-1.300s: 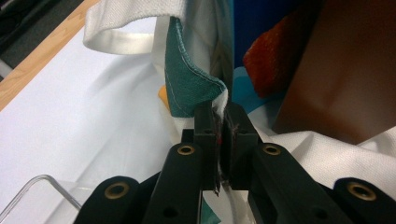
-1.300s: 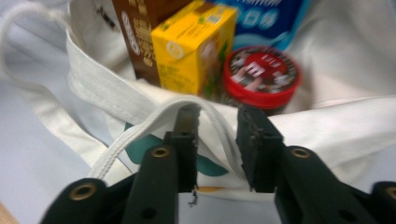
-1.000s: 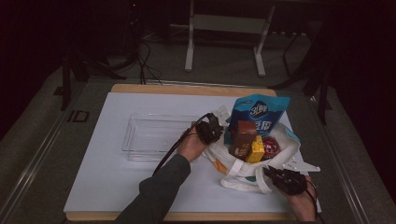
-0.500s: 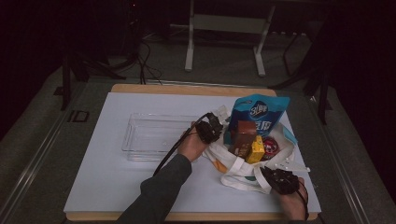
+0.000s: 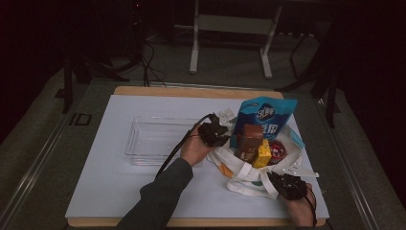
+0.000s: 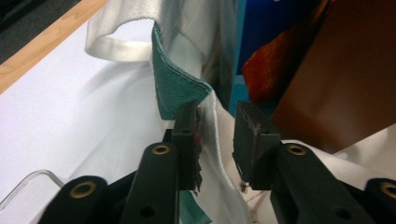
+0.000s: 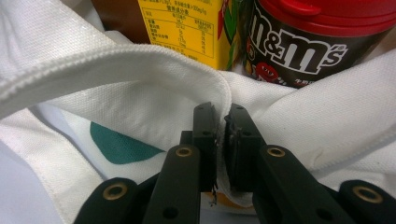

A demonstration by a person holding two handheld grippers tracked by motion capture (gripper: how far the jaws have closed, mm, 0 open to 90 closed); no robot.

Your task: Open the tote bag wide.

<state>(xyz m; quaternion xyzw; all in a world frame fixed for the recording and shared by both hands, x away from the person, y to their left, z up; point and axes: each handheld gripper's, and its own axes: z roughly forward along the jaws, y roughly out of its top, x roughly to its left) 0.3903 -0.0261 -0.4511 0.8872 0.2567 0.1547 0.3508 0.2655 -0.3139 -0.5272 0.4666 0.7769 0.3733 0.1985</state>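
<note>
a white cloth bag (image 5: 244, 167) lies on the right part of the white table (image 5: 119, 191), close to the person's edge. it has green patches and it is open at the top.

the left gripper (image 5: 214, 134) is at the bag's left rim, on the side near the clear tray (image 5: 153, 139). in the left gripper view (image 6: 217, 133) its 2 black jaws have just been opening. the bag's edge (image 6: 212, 116) runs up between them. it lies against the left jaw, and there is a gap before the right jaw, so the jaws are spread a little and do not pinch the cloth.

the right gripper (image 5: 287, 186) is at the bag's near rim, by the table's front edge. in the right gripper view (image 7: 222, 128) its 2 jaws are pressed together on a fold of the white cloth (image 7: 140, 102), so it is pinching the bag.

inside the bag stand a blue packet (image 5: 265, 115), a brown box (image 5: 249, 141), a yellow carton (image 5: 262, 154) and a jar with a red lid (image 5: 277, 149). the jar (image 7: 308, 37) and the carton (image 7: 187, 23) are just behind the rim that the right gripper holds.
</note>
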